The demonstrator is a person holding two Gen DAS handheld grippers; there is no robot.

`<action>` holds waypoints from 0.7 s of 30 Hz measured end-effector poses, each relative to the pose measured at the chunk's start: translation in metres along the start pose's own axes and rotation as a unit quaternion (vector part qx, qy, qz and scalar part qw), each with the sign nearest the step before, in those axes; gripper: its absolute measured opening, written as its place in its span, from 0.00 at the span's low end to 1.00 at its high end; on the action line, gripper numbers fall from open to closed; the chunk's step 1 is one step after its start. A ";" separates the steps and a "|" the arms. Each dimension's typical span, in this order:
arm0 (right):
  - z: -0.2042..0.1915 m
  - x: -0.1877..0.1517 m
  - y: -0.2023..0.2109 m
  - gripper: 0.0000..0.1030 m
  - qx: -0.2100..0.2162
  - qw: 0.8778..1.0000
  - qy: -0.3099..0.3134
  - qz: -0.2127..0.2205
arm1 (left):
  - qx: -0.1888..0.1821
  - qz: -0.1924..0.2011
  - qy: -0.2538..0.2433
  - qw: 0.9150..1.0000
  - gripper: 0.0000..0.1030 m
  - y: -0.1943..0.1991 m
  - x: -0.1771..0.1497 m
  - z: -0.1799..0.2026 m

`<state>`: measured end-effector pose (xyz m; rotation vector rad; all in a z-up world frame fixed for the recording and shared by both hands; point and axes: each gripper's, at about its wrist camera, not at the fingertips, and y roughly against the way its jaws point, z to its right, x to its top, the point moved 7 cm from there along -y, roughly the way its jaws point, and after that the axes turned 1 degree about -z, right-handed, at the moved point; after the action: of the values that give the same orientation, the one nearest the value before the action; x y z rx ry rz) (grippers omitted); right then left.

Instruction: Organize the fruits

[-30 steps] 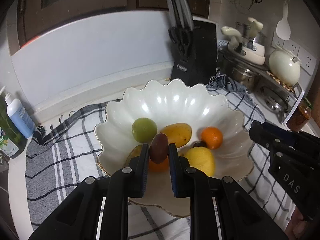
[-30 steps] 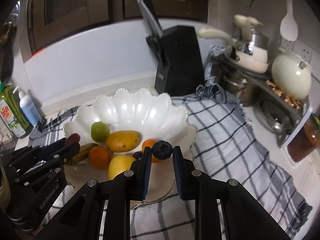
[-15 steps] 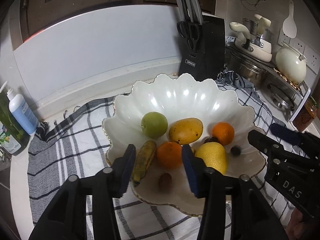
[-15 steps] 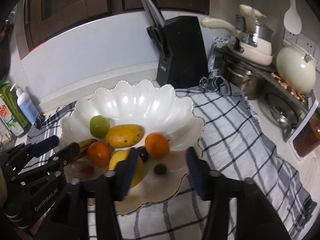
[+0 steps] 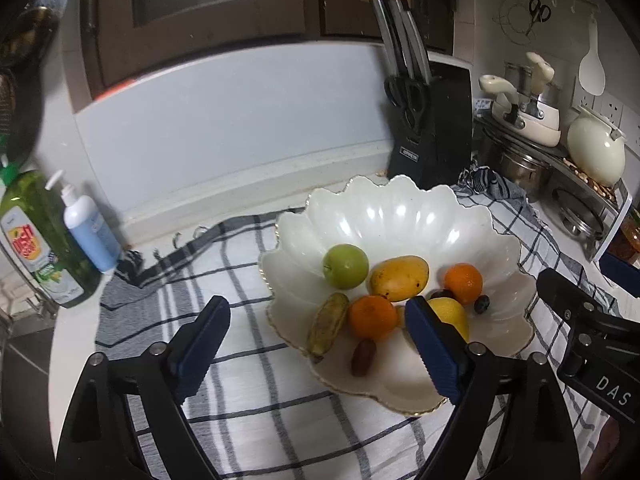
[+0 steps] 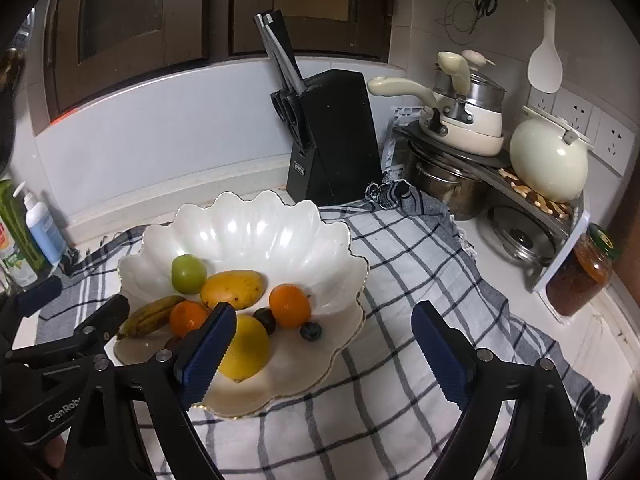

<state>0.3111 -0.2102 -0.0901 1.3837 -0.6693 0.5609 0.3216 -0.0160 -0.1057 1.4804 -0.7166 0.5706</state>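
Observation:
A white scalloped bowl [image 5: 400, 216] [image 6: 248, 232] holds a green apple [image 5: 345, 266], a mango [image 5: 398, 278], two oranges, a lemon [image 6: 246, 348] and a banana [image 5: 328, 323]. A brown date [image 5: 363, 357] lies on the bowl's front rim area, and a blueberry [image 6: 311, 331] sits beside the right orange [image 6: 289, 306]. My left gripper [image 5: 317, 306] hovers over the bowl's near-left edge, jaws opening, nothing between them. At the bowl's right side my right gripper [image 6: 323, 312] is likewise opening and empty.
The bowl rests on a checked cloth [image 6: 420, 280]. A black knife block [image 5: 430, 120] stands behind it. Soap bottles [image 5: 86, 228] stand at the left. Pots and a cream kettle [image 6: 548, 160] sit on a rack at the right, with a jar [image 6: 580, 276] nearer.
Both grippers opened wide and drew back. The left let go of the date and the right let go of the blueberry; both fruits now lie in the bowl.

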 end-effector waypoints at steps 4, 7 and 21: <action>0.001 -0.005 0.012 0.88 -0.001 1.000 -0.004 0.005 | 0.011 0.008 0.003 1.000 0.92 0.014 -0.001 -0.005; 0.004 -0.008 0.023 0.88 -0.006 1.000 -0.013 0.015 | 0.016 0.013 0.001 1.000 0.94 0.024 -0.004 -0.007; 0.006 -0.030 0.078 0.88 -0.012 0.998 -0.019 0.050 | 0.028 0.039 0.006 0.999 0.99 0.076 -0.030 -0.010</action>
<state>0.2341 -0.2070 -0.0572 1.3472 -0.7773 0.6046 0.2468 -0.0018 -0.0754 1.5048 -0.7570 0.6646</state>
